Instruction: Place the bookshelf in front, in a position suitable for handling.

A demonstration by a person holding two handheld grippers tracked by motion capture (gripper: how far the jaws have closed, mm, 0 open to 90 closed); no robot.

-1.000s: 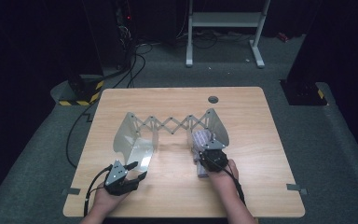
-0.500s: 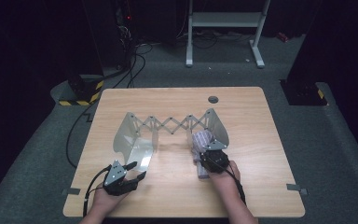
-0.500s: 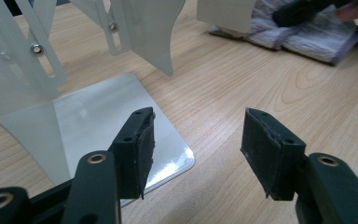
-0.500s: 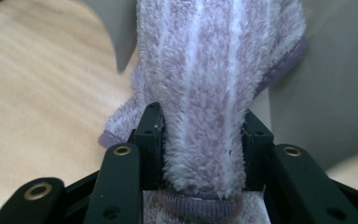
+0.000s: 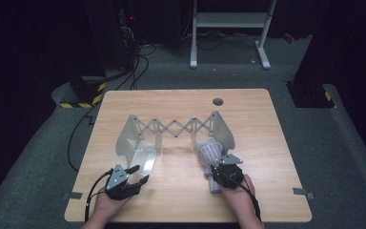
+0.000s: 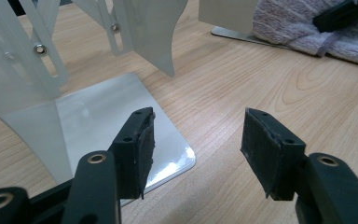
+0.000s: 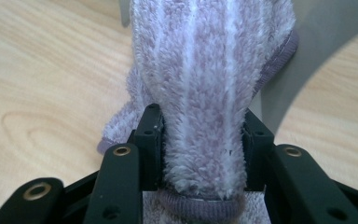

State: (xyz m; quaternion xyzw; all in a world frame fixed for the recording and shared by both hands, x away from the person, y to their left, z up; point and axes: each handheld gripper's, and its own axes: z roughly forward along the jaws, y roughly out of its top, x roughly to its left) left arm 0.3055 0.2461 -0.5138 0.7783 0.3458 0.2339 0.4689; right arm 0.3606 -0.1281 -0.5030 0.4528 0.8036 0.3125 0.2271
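A rolled purple-and-white striped towel [image 5: 208,151] lies at the right end plate of a white folding scissor rack [image 5: 176,128]. My right gripper [image 5: 219,166] is shut on the towel's near part. In the right gripper view both pads press into the fluffy towel [image 7: 209,70] from either side at the gripper [image 7: 200,140]. My left gripper [image 5: 138,174] is open at the near left. Its jaws [image 6: 196,140] stand apart just over the corner of the rack's glossy left base plate [image 6: 102,116], with nothing between them.
The rack stands in the middle of the wooden table [image 5: 181,102], with a dark round hole [image 5: 218,101] behind it. The right gripper's jaw [image 6: 340,14] and the towel [image 6: 298,28] appear far off in the left gripper view. A grey rack plate [image 7: 326,28] rises behind the towel.
My right gripper has shifted slightly toward the near edge with the towel in its jaws. The left gripper has stayed where it was.
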